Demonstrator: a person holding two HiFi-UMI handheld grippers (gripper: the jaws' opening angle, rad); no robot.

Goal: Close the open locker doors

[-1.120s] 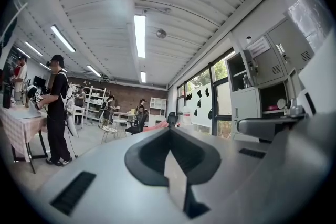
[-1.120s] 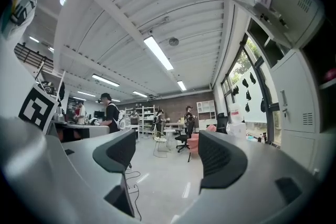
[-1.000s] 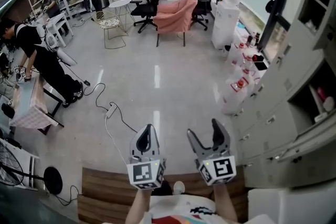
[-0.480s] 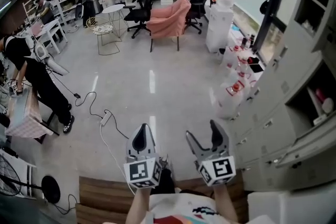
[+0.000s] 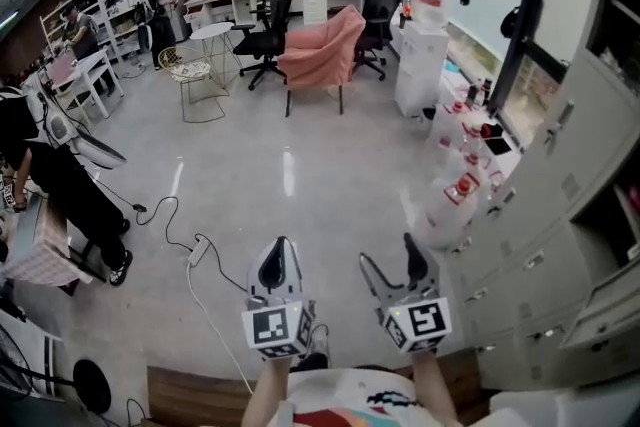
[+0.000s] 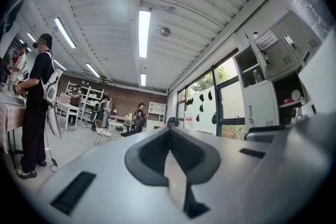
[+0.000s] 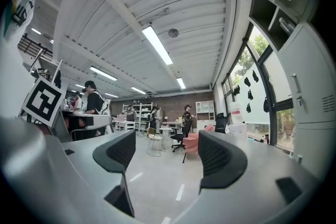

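Step in hand: the approach. Both grippers are held out over the floor, well apart from the lockers, and no door is touched yet.
Left gripper: jaws pressed together, nothing between them.
Right gripper: jaws spread, with only open room between them.
Lockers: a grey bank along the right side of the head view, to the right of both grippers.
Open compartments: 2 show in the left gripper view, an upper one and a lower one. I cannot read how far their doors stand out.
Doing it well: turn right to face the bank squarely. Lay the flat outer side of a jaw on a door's free edge, far from the hinge, and push steadily until the door sits flush. Take 1 door at a time, and keep the jaws out of the closing gap.
Likely snag: a door may spring back if it is let go before it latches.
Counts: 2 grippers, 1 shut and 1 spread; 2 open compartments seen; 1 pink armchair; 2 black office chairs; 1 wire chair; 1 person at the left edge, 3 more far back.
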